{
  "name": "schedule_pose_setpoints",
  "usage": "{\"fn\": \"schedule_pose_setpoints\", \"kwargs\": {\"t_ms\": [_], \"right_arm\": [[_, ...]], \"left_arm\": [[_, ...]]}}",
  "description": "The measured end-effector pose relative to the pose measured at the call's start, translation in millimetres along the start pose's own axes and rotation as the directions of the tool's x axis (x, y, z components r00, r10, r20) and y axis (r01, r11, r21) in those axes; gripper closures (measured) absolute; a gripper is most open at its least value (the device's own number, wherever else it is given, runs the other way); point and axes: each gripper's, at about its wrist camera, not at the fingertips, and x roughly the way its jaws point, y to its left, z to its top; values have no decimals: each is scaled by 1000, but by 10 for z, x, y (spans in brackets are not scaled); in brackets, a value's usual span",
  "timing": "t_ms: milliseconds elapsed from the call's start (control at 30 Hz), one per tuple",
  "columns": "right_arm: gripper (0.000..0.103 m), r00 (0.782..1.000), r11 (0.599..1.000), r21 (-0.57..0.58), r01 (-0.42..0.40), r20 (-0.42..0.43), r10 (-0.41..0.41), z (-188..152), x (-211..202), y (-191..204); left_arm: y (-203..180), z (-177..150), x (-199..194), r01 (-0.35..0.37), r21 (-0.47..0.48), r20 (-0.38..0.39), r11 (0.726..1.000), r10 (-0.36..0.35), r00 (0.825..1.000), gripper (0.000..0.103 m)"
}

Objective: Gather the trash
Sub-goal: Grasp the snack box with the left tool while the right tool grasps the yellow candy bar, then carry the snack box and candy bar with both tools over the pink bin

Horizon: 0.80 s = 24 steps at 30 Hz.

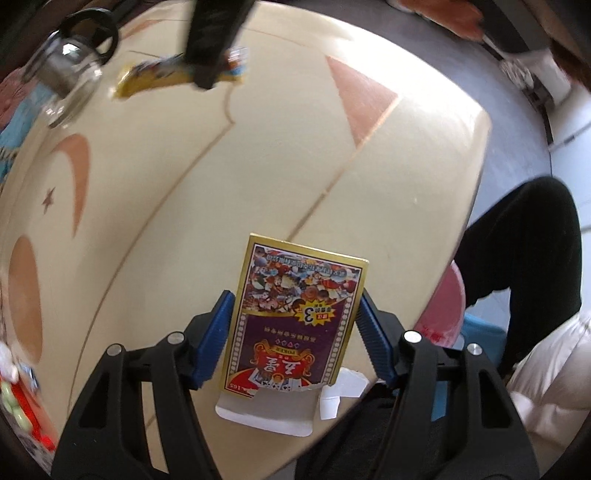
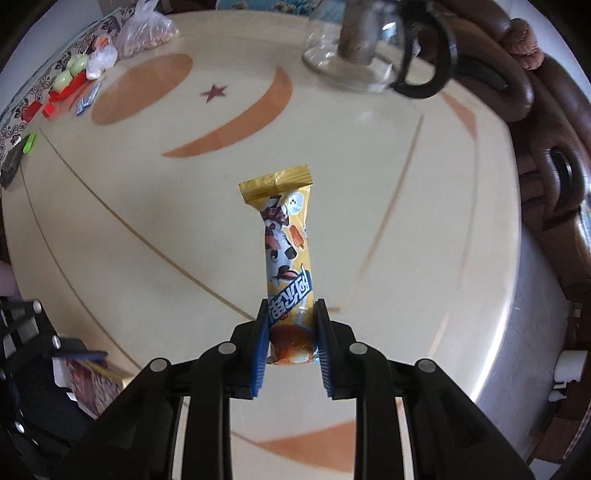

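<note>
Left gripper [image 1: 295, 325] clamped across the width of a playing-card box [image 1: 291, 325], blue pads [image 1: 216, 336] pressed on both long edges, torn open flap [image 1: 269, 410] hanging at the near end, box held clear above the table [image 1: 229, 177]. Right gripper [image 2: 290, 338] pinched narrow on the lower end of a yellow ice-cream wrapper [image 2: 286, 254], most of its length standing free beyond the tips, sealed end farthest out. Seen from the left wrist view, same wrapper [image 1: 177, 74] dangling far off to the left under the other tongs, blurred. Judged step: carrying both pieces off the table toward a bin, with none clearly identifiable in either view, only a pink round thing [image 1: 443, 314] low beyond the right table edge. Best done by keeping both grips steady, avoiding any squeeze change on the box since the flap end sits loose, and keeping the limp wrapper from swinging against the glass teapot [image 2: 354, 44] at the far side. Table cream and glossy, inlaid with orange crescents, a circle and a small star [image 2: 214, 92]. Far left: a plastic bag of snacks [image 2: 146, 31], red and green small items [image 2: 66, 88]. Brown leather sofa [image 2: 546, 122] along the right; dark trouser leg [image 1: 532, 236] beside the table.
</note>
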Motion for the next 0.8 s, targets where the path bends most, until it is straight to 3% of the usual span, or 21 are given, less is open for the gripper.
{"fn": "schedule_pose_setpoints", "kwargs": {"t_ms": [233, 467, 800], "right_arm": [[79, 997, 999, 17, 35, 75, -36, -301, -527, 45], [79, 984, 999, 28, 33, 173, -37, -868, -1227, 189], [79, 971, 999, -11, 44, 234, -40, -1730, -1796, 633]], "left_arm": [[-113, -130, -365, -59, -66, 67, 996, 63, 996, 38], [-455, -369, -682, -85, -45, 131, 995, 90, 987, 38], [-1134, -676, -936, -134, 53, 177, 990, 123, 977, 38]]}}
